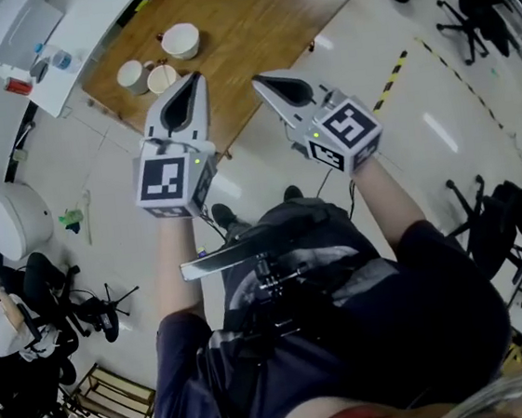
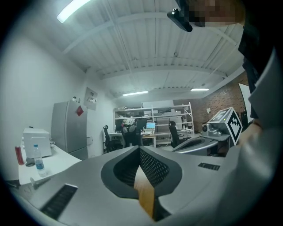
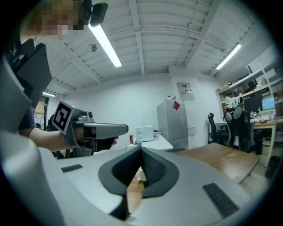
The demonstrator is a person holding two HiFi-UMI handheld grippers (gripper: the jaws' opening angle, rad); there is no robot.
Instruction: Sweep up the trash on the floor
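**Now: both grippers clenched on nothing, likely trash lies left of the table**

The left gripper (image 1: 195, 76) and the right gripper (image 1: 256, 80) are held out level over the near edge of the long brown wooden table (image 1: 250, 27). Each gripper view shows its jaws pressed tip to tip, with only the table's wood seen through the gap behind them. Nothing is held.

The only probable trash in sight is a small green crumpled scrap (image 1: 73, 217). It lies on the pale floor to the left of the table's near corner, well apart from the table. What it is made of is too small to tell.

It looks light and soft, so it would likely skid or flutter ahead of a brush rather than resist it. Slow, short strokes toward a pan should suit it. No broom or dustpan shows near the table in any view. If the scrap is pinched directly, a raised fold would give the best purchase.
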